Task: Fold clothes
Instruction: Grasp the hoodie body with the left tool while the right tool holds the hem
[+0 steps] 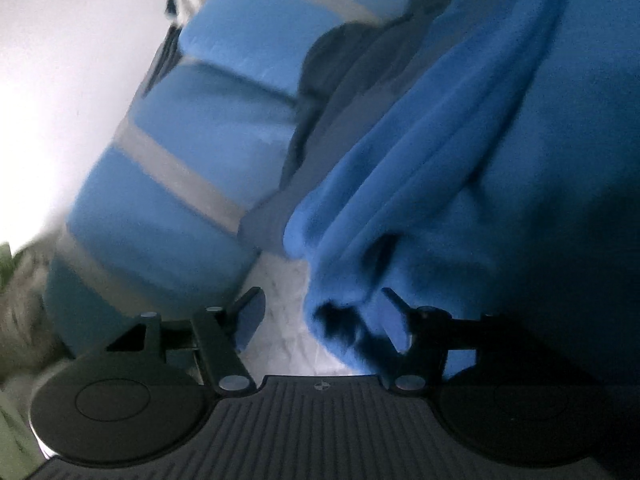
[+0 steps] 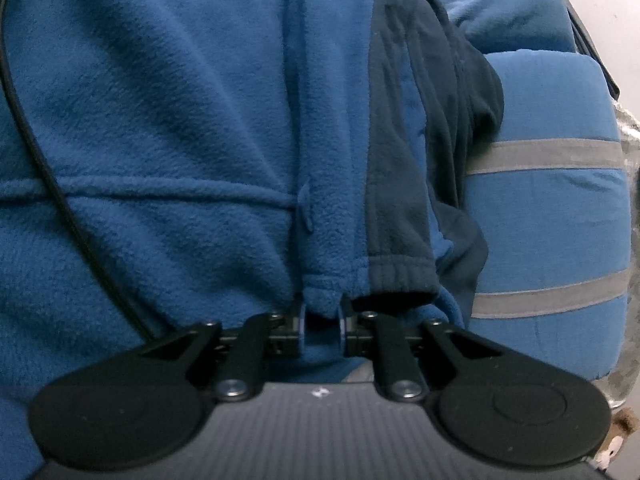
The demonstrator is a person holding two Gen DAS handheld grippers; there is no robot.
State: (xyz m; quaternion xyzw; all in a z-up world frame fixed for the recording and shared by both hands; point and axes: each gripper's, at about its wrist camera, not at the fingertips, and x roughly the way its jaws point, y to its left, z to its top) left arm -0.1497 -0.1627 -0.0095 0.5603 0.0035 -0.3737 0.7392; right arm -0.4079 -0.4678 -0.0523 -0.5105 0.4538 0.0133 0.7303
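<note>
Blue fleece garment (image 2: 160,100) bunched up close to both cameras, hem pinched by the right hand-held gripper (image 2: 322,326), jaws pressed nearly together on a thick fold of pile. Left hand-held gripper (image 1: 320,312) spread wide, one finger against or buried in a hanging fold of the same fleece (image 1: 400,200), nothing clamped so far as can be judged. Behind, a blue cushioned seat (image 1: 168,208) banded with grey stripes, garment draped partly across it.

Likely risks, judged from here: a shallow bite on the hem, thick springy pile apt to slide out under pull; the navy elastic cuff (image 2: 400,276) just beside the right fingers, easily caught together with the hem and folded in crooked; a black cable (image 2: 48,184) lying across the fleece, liable to snag or get wrapped into the fold; left jaws possibly shutting on several layers at once, view there dim and blurred.

Fabric soft, napped, matte, heavy in drape, with a raised seam and rounded folds; cuff ribbed and gathered; navy panel (image 2: 392,140) smoother; cushions plump, squared, tight-woven.
</note>
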